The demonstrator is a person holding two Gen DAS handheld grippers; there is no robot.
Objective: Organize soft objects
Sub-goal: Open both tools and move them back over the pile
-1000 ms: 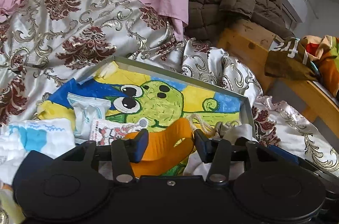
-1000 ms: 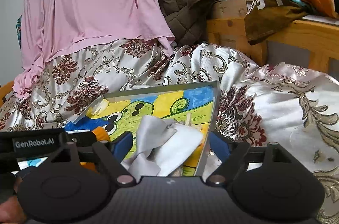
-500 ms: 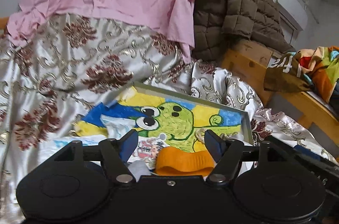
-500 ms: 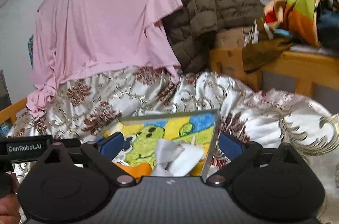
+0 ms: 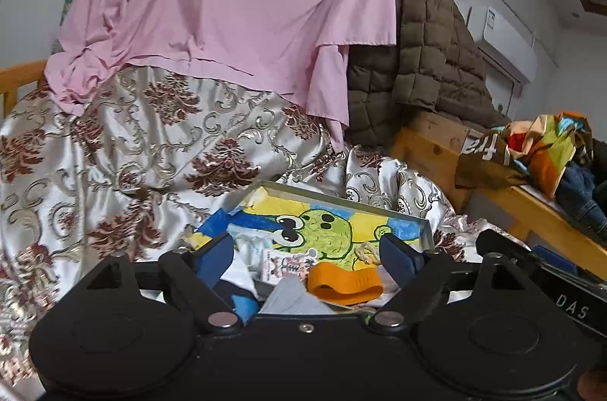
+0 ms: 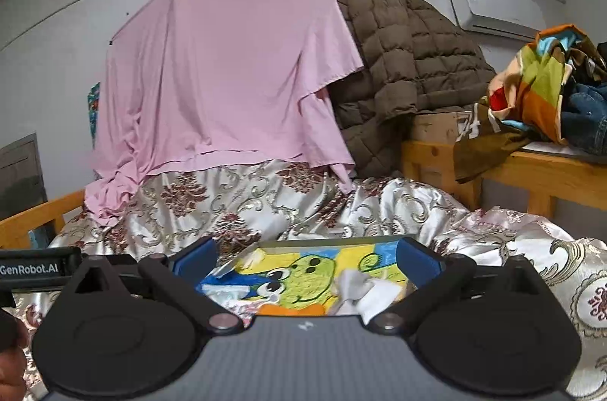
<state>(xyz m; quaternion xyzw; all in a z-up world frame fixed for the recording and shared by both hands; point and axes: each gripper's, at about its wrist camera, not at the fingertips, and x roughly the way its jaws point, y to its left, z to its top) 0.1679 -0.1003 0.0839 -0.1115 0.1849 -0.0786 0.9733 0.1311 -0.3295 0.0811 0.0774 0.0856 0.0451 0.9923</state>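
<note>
Landmark: shallow tray point(image 5: 426, 230) with a green cartoon lining, lying on the patterned bedspread point(image 5: 132, 154).

Left gripper point(image 5: 307, 251): jaws have just been opening and stand wide apart; nothing between the pads, nothing held. It sits at the tray's near edge, above the contents.

Right gripper point(image 6: 307, 258): jaws have just been opening and are spread as wide as they go, empty. It also faces the tray from the near side.

Soft things are in the tray: orange band point(image 5: 343, 281) at the near edge, grey-white cloth point(image 6: 364, 289) on the tray's right half, small printed packet point(image 5: 286, 264) just left of the band, pale wrapped pack point(image 6: 227, 294) at the left end.

Behind the tray: pink sheet point(image 6: 235, 71) hanging, brown quilted jacket point(image 6: 409, 59) to its right.
</note>
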